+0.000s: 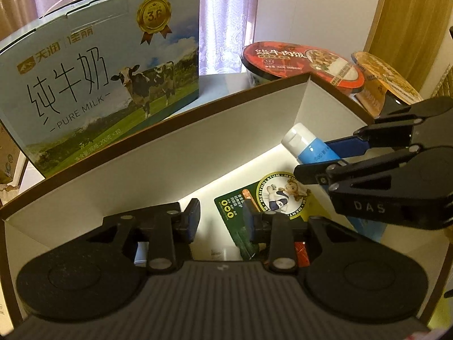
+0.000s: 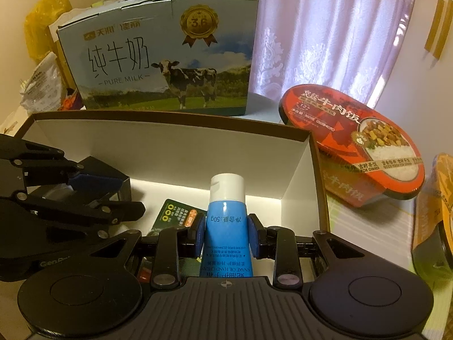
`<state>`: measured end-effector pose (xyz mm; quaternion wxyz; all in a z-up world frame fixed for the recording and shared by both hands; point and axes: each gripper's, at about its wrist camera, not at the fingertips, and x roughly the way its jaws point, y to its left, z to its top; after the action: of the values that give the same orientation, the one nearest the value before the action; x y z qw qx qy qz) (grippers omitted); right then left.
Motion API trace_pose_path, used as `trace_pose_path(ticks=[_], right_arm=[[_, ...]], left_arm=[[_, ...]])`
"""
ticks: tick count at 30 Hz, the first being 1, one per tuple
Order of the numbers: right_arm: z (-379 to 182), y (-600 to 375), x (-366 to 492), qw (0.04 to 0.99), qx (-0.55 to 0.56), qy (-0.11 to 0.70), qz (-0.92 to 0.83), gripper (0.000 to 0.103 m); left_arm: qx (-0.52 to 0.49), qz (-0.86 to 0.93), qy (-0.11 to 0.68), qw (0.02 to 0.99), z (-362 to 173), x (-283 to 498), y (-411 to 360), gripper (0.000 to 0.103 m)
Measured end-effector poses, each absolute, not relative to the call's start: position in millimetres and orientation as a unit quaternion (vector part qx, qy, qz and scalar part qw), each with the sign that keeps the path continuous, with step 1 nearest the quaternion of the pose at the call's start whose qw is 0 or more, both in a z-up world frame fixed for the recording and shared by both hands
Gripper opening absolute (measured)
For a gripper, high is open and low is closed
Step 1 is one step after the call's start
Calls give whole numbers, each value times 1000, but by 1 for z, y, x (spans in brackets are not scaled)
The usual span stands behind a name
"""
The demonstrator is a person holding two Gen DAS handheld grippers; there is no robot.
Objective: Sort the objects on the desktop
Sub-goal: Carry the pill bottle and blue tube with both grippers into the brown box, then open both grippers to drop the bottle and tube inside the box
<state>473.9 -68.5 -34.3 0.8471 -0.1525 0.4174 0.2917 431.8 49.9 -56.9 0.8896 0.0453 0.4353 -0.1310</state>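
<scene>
A shallow white box with a brown rim (image 1: pixel 198 147) (image 2: pixel 170 153) lies open in front of both grippers. My right gripper (image 2: pixel 226 232) (image 1: pixel 314 157) is shut on a blue hand-cream tube with a white cap (image 2: pixel 226 209) (image 1: pixel 300 141), cap pointing forward over the box's right part. A green Mentholatum card (image 1: pixel 271 195) (image 2: pixel 175 215) lies flat on the box floor. My left gripper (image 1: pixel 222 221) (image 2: pixel 130 195) hangs low over the card, jaws a little apart with only box floor showing between the blue pads. A small black box (image 2: pixel 110 172) sits behind its fingers.
A pure-milk carton (image 1: pixel 99 85) (image 2: pixel 164 56) stands behind the box. A red beef-rice bowl (image 1: pixel 303 62) (image 2: pixel 354 141) and an orange-lidded bowl (image 1: pixel 382 76) (image 2: pixel 436 212) sit to the right. A yellow bag (image 2: pixel 42 19) and clutter fill the far left; curtains hang behind.
</scene>
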Motion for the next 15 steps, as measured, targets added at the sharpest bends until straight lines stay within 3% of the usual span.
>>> trace_pose_path(ticks=[12,15], right_arm=[[-21,-70,473,857,-146,391,302,31],[-14,-74,469,861,-134,383,305,56]], left_arm=[[43,-114,425,897,-48,428,59,38],[38,-108,424,899,-44,425,63,45]])
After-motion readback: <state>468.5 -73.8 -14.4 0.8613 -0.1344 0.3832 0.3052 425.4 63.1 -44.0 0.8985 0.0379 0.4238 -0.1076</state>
